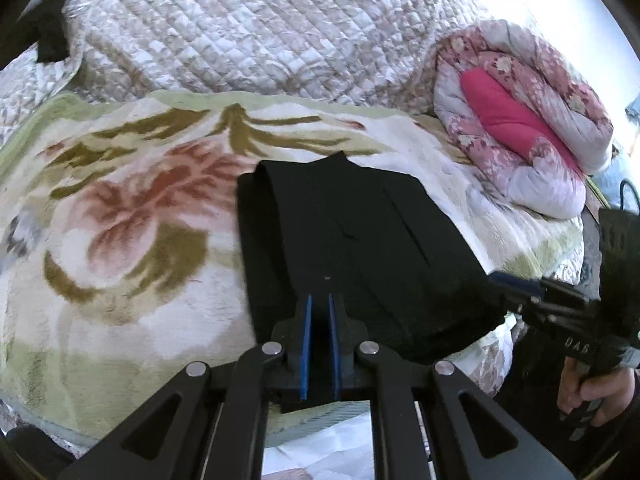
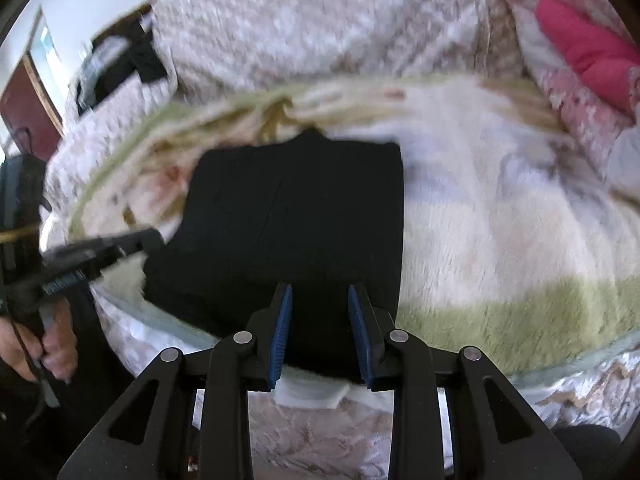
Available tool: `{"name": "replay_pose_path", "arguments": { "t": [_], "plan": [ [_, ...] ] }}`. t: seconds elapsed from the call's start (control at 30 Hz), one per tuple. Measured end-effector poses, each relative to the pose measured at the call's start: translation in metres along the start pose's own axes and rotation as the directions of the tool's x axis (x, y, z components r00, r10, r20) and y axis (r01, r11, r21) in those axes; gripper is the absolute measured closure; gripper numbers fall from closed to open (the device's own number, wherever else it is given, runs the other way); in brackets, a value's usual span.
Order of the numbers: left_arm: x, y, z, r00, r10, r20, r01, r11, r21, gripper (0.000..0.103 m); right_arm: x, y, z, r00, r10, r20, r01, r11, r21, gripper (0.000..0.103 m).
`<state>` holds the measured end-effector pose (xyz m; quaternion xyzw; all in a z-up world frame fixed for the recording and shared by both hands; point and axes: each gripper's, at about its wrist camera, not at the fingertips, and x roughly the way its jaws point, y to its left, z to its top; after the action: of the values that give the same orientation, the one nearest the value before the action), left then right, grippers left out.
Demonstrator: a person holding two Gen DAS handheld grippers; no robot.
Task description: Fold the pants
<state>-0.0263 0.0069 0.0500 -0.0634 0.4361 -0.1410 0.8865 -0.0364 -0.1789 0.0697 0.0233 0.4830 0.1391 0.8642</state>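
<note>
Black folded pants lie on a cream floral blanket. My left gripper is at their near edge, its blue pads almost together with black cloth pinched between them. My right gripper straddles the near edge further right, its pads wider apart and pressed on a thick fold of the same cloth. The left wrist view shows the right gripper at the pants' right near corner. In the right wrist view the left gripper meets their left side.
A quilted bedspread covers the bed behind the blanket. A rolled pink floral duvet lies at the right. A dark object sits at the far left. A person's hands hold the gripper handles.
</note>
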Motion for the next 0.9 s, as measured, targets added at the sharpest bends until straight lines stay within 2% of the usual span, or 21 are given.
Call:
{"name": "replay_pose_path", "arguments": {
  "t": [0.1, 0.27, 0.4, 0.43, 0.5, 0.57, 0.9],
  "plan": [
    [0.006, 0.01, -0.002, 0.999, 0.016, -0.036, -0.018, 0.999, -0.033, 0.092, -0.004, -0.003, 0.002, 1.0, 0.014, 0.011, -0.014, 0.999, 0.031, 0.073],
    [-0.002, 0.016, 0.002, 1.0, 0.005, -0.026, -0.007, 0.998, -0.063, 0.089, -0.011, -0.011, 0.009, 1.0, 0.013, 0.015, -0.014, 0.998, 0.069, 0.073],
    [-0.006, 0.013, 0.01, 1.0, -0.02, -0.013, 0.019, 0.997, -0.078, 0.07, -0.016, -0.015, 0.014, 0.999, 0.015, 0.03, -0.017, 0.996, 0.082, 0.073],
    [-0.006, 0.011, 0.012, 1.0, -0.02, -0.007, 0.02, 0.997, -0.072, 0.068, -0.017, -0.015, 0.016, 0.999, 0.016, 0.033, -0.018, 0.996, 0.083, 0.071],
    [-0.006, 0.008, 0.016, 1.0, -0.02, -0.003, 0.019, 0.998, -0.062, 0.067, -0.018, -0.016, 0.018, 0.999, 0.024, 0.04, -0.028, 0.996, 0.088, 0.06],
    [-0.004, 0.005, 0.019, 1.0, -0.023, -0.005, 0.023, 0.998, -0.061, 0.066, -0.019, -0.017, 0.021, 0.998, 0.038, 0.05, -0.042, 0.995, 0.094, 0.056],
    [0.008, 0.006, 0.025, 0.999, -0.029, -0.019, 0.027, 0.998, -0.062, 0.06, -0.006, -0.03, 0.032, 0.996, 0.077, 0.036, -0.081, 0.988, 0.134, 0.056]
  ]
}}
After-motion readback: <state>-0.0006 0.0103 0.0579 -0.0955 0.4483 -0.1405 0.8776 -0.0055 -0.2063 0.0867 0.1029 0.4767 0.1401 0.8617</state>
